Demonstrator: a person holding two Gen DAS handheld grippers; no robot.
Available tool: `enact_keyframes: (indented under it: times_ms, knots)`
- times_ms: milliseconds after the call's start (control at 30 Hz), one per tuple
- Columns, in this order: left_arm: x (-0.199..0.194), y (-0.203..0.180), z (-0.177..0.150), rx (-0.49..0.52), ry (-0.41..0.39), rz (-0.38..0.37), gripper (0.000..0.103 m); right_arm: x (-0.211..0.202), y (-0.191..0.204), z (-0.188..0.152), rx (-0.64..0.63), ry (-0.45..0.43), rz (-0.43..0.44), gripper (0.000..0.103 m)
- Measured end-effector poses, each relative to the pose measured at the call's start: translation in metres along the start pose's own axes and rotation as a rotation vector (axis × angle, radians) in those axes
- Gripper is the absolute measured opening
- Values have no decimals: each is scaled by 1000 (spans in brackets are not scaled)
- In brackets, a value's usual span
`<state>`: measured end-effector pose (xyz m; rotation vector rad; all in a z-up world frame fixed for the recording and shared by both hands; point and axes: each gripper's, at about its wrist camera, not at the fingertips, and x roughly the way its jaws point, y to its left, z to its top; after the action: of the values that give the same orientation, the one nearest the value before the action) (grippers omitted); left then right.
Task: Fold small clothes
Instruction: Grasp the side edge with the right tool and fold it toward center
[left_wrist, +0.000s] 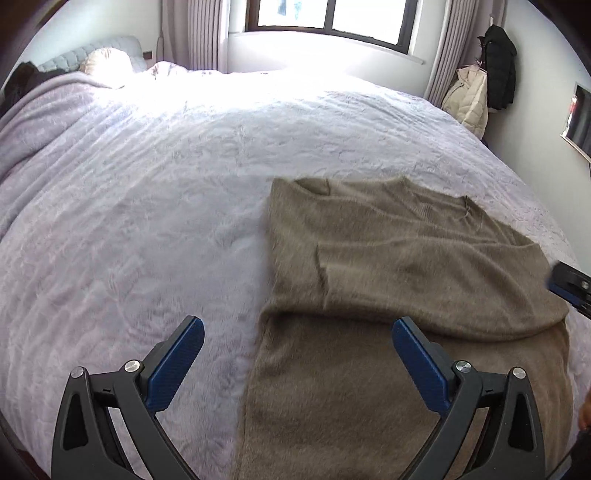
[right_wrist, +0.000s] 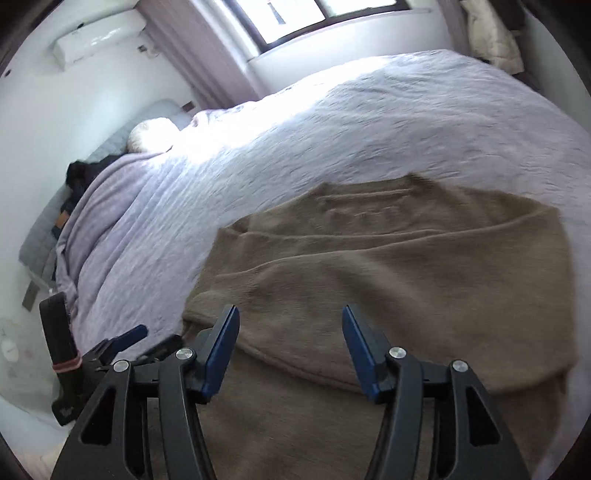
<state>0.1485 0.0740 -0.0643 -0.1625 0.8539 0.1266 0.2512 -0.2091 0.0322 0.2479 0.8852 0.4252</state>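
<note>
Sweater (left_wrist: 406, 258) lies folded on bedspread (left_wrist: 147, 184), both claws open above.

bed (left_wrist: 147, 184) | window (left_wrist: 328, 14) | curtains (left_wrist: 192, 33) | coats (left_wrist: 480, 85) | pillow (left_wrist: 107, 59)

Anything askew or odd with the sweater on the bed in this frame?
Nothing damaged or spilled. The brown sweater lies partly folded on the lilac bedspread, sleeves folded across its body with slanted, uneven edges. Both the left gripper and the right gripper are open and empty above it.
</note>
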Motion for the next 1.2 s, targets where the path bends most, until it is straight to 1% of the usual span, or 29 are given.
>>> enact_keyframes:
  times_ms: [67,100,133,167,200,233,300,333,367,400,433,467,500,567,633,667,700,733,767,800,867,933,1000,1067,1200]
  knots:
    - [-1,-8,11,11,-18,0,102,-31,-45,0,102,-69,-103,62]
    - [-1,-12,16,14,-24,-3,102,-42,-67,-2,158,-90,-135,62]
    - [1,-16,21,18,-25,-7,102,-51,-92,-3,234,-103,-148,62]
    - [4,-21,26,23,-22,-14,102,-54,-114,-7,306,-105,-136,62]
    - [9,-27,29,33,-12,-19,102,-52,-133,-12,374,-95,-102,62]
    - [16,-33,32,44,4,-16,102,-49,-149,-14,434,-72,-46,62]
    - [33,-42,33,71,41,1,102,-25,-175,-26,551,-19,97,63]
    - [41,-47,32,84,61,16,102,-19,-182,-31,581,-25,134,62]
    - [49,-50,29,96,85,30,102,-15,-184,-30,593,-35,161,57]
    - [56,-53,27,109,109,42,102,-10,-184,-28,597,-28,181,46]
    - [61,-55,25,118,126,54,102,-6,-182,-24,593,-2,186,24]
    - [63,-56,24,126,128,61,102,-4,-177,-20,573,8,177,20]
    - [63,-56,23,130,121,63,102,-11,-174,-16,535,4,157,19]
    - [65,-55,23,138,113,75,102,-19,-162,-6,434,-7,66,18]
    - [71,-56,20,152,113,72,102,-16,-159,-3,355,21,-61,18]
    - [74,-55,18,152,115,72,102,-8,-161,-6,352,47,-78,18]
    - [75,-55,16,149,112,73,102,-5,-165,-11,378,57,-63,18]
    - [74,-54,15,147,108,72,102,-6,-168,-14,402,40,-47,18]
    - [73,-55,14,148,105,75,102,-9,-170,-17,427,7,-24,20]
    - [72,-55,13,153,103,78,102,-10,-169,-19,444,-6,-9,23]
    - [70,-54,14,154,101,81,102,-12,-164,-21,449,-13,-22,24]
    - [68,-54,14,147,101,81,102,-23,-152,-22,412,-15,-69,32]
    - [64,-53,13,142,97,82,102,-35,-137,-24,349,-17,-122,54]
    - [58,-53,12,145,90,81,102,-46,-119,-26,278,-27,-170,59]
    - [43,-54,8,160,86,77,102,-67,-104,-38,211,-23,-196,60]
